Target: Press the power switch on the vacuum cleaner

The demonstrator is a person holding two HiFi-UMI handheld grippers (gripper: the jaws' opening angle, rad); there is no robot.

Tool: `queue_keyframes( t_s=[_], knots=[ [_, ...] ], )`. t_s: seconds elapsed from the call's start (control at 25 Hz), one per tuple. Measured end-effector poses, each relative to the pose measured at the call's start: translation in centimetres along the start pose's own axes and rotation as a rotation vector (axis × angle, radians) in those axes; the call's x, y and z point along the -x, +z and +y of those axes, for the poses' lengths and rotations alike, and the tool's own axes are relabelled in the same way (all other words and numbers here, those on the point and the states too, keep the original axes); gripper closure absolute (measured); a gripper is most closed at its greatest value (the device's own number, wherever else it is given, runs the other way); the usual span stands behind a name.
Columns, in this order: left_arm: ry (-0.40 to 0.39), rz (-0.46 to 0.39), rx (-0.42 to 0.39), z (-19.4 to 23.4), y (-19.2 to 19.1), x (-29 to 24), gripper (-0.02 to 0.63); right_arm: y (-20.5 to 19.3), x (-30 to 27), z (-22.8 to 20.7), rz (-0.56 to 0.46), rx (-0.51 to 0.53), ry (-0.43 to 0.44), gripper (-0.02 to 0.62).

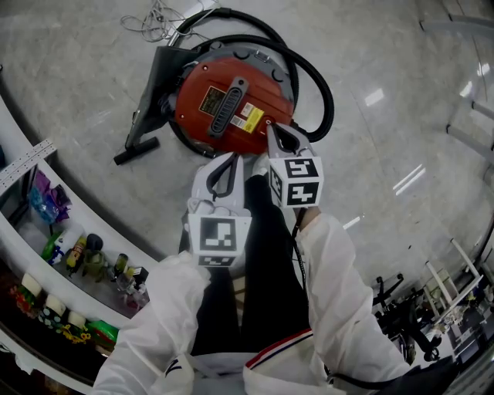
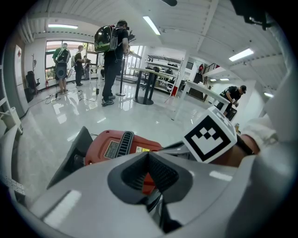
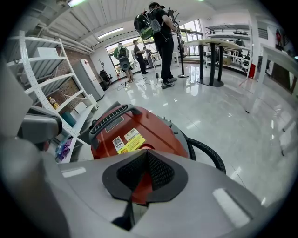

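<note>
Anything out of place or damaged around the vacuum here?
Nothing damaged or spilled. The red vacuum cleaner sits upright, black hose looped around it; a loose tangle of pale cord lies beyond it.

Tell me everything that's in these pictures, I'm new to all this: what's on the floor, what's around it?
vacuum cleaner: one, red with a black handle, on the floor in front.
hose: one, black, looped round the vacuum cleaner.
floor nozzle: one, black, left of the vacuum cleaner.
cord: one tangle, pale, on the floor beyond.
shelf: one, white, at the left.
bottles: several, mixed colours, on the shelf.
people: at least four, standing far off.
left tool: one, grey, shut, empty.
right tool: one, grey, shut, over the vacuum cleaner's near edge.
sleeves: two, white.
</note>
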State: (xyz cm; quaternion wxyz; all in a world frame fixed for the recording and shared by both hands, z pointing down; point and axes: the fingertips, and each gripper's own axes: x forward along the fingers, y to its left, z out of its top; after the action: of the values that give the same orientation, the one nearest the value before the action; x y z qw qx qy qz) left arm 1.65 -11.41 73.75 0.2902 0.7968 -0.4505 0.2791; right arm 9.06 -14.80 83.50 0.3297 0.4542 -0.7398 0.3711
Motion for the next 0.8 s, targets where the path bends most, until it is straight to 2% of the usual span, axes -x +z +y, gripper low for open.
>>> queue_keyframes(
  t_s=[0.2,0.8],
  knots=[
    [0.008,-0.019,-0.016,1.0,1.2,0.8,0.606,0.2,0.5,0.1,0.017,-0.024,-0.021,0.594],
    [0.012,-0.065,-0.088,4.1,4.9,7.0,0.606,4.9,6.9,2.5,-0.057,-0.052,-0.100,0.594]
  ],
)
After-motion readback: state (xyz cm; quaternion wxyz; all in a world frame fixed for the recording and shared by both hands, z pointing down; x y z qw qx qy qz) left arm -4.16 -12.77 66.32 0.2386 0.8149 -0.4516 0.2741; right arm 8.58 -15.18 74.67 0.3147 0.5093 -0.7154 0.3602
